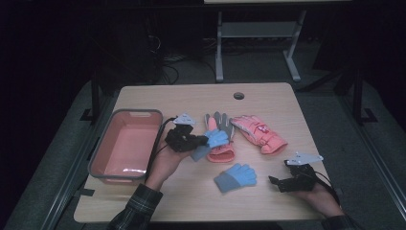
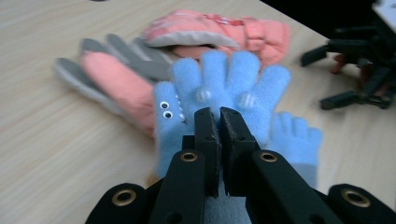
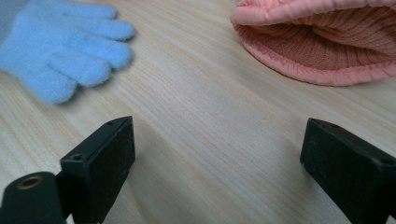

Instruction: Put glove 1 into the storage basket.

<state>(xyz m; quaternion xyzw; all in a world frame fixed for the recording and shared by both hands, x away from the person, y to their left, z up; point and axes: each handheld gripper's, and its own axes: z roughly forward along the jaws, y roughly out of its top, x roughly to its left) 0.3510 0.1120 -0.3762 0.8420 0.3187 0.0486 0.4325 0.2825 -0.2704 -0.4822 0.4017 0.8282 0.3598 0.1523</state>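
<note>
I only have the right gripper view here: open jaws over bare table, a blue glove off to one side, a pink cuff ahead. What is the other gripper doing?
Observer: The left gripper is shut on a second blue glove, pinching it near the palm.
Operator: Is that glove off the table?
Observer: It looks lifted; in the high view it hangs from the left gripper above the grey-and-pink glove.
Operator: Where would it go?
Observer: Likely the pink bin, which stands at the table's left edge, just beside the left hand.
Operator: Anything in the bin?
Observer: No gloves visible inside it in the high view.
</note>
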